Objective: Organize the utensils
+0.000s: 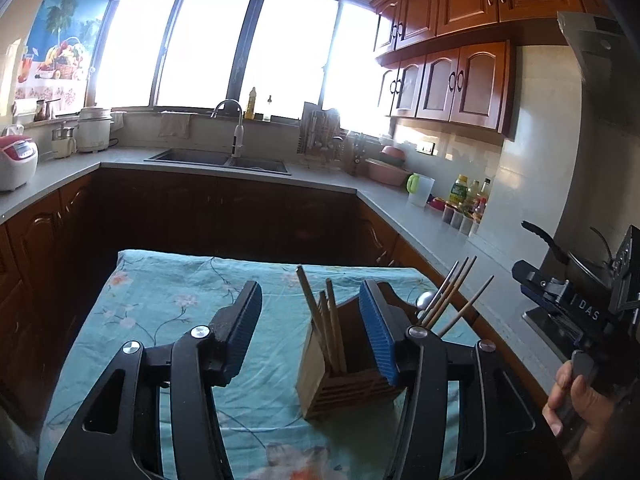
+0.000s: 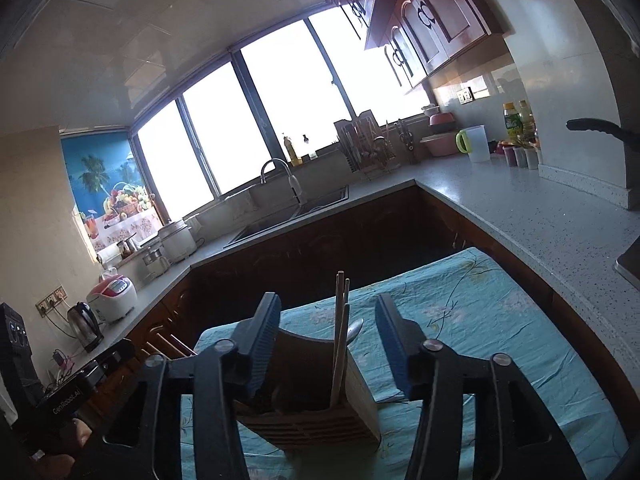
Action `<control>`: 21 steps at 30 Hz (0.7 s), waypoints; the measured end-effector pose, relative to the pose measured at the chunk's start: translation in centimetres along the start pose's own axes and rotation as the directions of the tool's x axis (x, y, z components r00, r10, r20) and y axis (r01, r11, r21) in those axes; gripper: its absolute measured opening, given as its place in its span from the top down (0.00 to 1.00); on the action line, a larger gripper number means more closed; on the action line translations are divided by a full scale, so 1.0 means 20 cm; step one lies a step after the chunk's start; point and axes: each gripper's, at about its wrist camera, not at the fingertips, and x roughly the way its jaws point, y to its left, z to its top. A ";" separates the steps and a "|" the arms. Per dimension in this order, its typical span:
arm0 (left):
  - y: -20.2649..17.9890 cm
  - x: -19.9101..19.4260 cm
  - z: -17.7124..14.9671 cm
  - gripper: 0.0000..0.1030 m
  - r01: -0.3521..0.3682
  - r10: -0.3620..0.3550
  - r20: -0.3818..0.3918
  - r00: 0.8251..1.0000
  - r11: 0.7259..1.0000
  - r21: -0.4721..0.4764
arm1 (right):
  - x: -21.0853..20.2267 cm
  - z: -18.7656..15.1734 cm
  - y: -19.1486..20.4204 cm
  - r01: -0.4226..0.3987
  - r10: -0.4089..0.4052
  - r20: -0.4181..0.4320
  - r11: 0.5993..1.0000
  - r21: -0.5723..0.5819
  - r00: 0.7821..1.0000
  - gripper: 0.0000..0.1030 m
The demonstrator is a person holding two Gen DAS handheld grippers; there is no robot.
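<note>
On the floral tablecloth (image 1: 168, 320), wooden utensil holder (image 1: 340, 384) between blue-padded fingers (image 1: 374, 332).

Blown-out daylight from the bay window (image 1: 224, 48) backlights both fisheye views, leaving the lower cabinets (image 2: 320, 236) nearly black, edges strongly bowed, and far countertop items perhaps slightly soft.

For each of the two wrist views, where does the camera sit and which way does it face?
Left wrist: behind the open left gripper, facing the wooden utensil holder and sink; the right hand shows.
Right wrist: behind the open right gripper, tilted, above the holder.
Shared: holder, chopsticks, teal tablecloth, sink, window.
</note>
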 end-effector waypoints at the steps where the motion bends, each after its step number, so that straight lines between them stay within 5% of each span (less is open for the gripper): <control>1: 0.02 -0.01 -0.02 0.44 -0.005 0.005 -0.006 1.000 1.000 -0.012 | -0.02 -0.01 0.00 -0.002 0.002 0.005 1.000 0.001 1.000 0.36; 4: 0.07 -0.06 -0.09 0.31 -0.026 0.025 -0.020 0.999 0.999 -0.047 | -0.07 -0.06 0.00 -0.013 0.013 0.015 1.000 -0.002 1.000 0.21; 8: 0.14 -0.13 -0.19 0.17 -0.052 0.048 -0.045 0.998 0.994 -0.096 | -0.13 -0.17 0.00 -0.004 0.004 0.001 1.000 -0.022 1.000 0.14; 21: 0.22 -0.32 -0.60 0.13 -0.104 0.080 -0.146 0.986 0.981 -0.164 | -0.35 -0.58 -0.06 0.018 -0.020 -0.105 1.000 -0.023 0.994 0.10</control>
